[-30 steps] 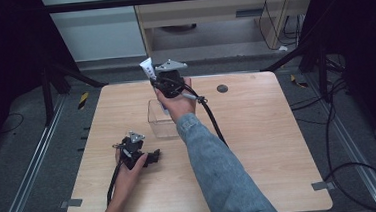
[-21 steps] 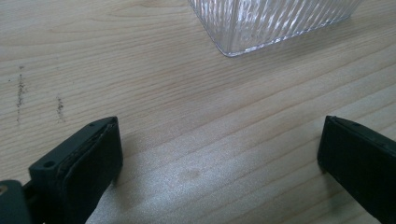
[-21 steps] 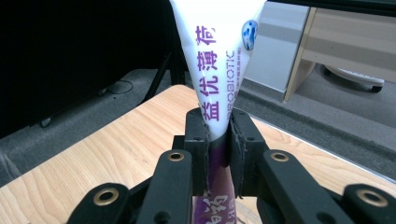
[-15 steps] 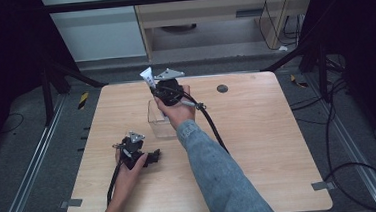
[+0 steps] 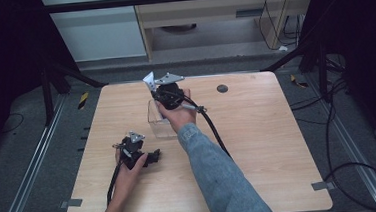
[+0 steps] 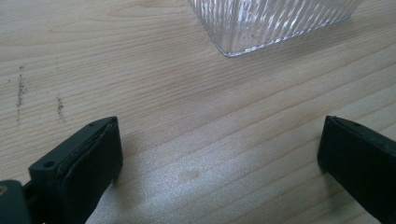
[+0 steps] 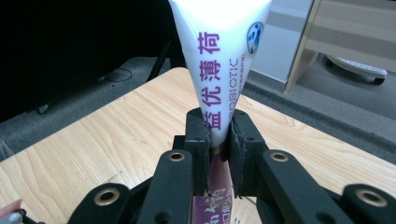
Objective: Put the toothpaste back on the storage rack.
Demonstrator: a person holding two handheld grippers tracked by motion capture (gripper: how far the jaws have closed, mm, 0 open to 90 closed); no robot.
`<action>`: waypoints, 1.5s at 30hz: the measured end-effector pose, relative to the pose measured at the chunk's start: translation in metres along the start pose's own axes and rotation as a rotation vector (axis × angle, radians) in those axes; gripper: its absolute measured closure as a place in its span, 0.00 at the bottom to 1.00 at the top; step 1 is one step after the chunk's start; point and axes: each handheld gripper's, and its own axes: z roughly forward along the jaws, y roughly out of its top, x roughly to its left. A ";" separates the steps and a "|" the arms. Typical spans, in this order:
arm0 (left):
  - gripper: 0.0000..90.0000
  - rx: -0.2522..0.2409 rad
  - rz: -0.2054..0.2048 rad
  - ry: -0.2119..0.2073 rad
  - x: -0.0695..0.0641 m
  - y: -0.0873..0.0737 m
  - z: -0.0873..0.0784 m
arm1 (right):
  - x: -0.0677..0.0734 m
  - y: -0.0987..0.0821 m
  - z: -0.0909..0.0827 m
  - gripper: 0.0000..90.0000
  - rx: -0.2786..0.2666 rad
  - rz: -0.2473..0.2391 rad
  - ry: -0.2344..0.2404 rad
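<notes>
My right gripper (image 7: pixel 218 140) has its two black jaws pinched tight on a white squeeze tube with purple Chinese lettering (image 7: pixel 219 60); the tube stands up out of the jaws, its flat crimped end widening at the top of the right gripper view, its lower purple-banded part running down between them; in the high view the right gripper (image 5: pixel 162 90) sits just above the far edge of a clear ribbed plastic box (image 5: pixel 158 123), with the tube's white end (image 5: pixel 148 81) poking up toward the far left; the box rests on the light wooden table (image 5: pixel 259 146) near its middle. My left gripper (image 6: pixel 219 154) lies low over the bare wood with its jaws wide apart and nothing between them; one corner of the box (image 6: pixel 261 23) sits ahead of it, apart from the pads; in the high view the left gripper (image 5: pixel 135 152) is nearer me, to the left of the box.
</notes>
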 end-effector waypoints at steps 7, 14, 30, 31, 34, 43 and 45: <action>0.00 0.000 0.000 0.000 0.000 0.000 0.000 | -0.002 -0.006 -0.002 0.88 0.011 0.005 -0.003; 0.00 0.000 -0.001 -0.001 0.000 0.000 0.000 | -0.002 -0.009 -0.003 0.88 0.022 0.002 -0.001; 0.00 0.003 0.001 -0.002 0.000 0.001 0.000 | -0.003 -0.021 -0.001 0.88 0.062 -0.002 -0.003; 0.00 0.003 0.001 -0.002 0.000 0.001 0.000 | -0.003 -0.022 -0.001 0.88 0.063 -0.004 -0.003; 0.00 0.003 0.001 -0.002 0.000 0.001 0.000 | -0.002 -0.023 0.000 0.88 0.067 -0.006 0.000; 0.00 0.003 0.001 -0.002 0.000 0.001 0.001 | 0.001 -0.030 0.002 0.88 0.082 -0.003 0.005; 0.00 0.003 0.001 -0.002 0.000 0.001 0.000 | 0.001 -0.031 0.002 0.88 0.083 -0.002 0.005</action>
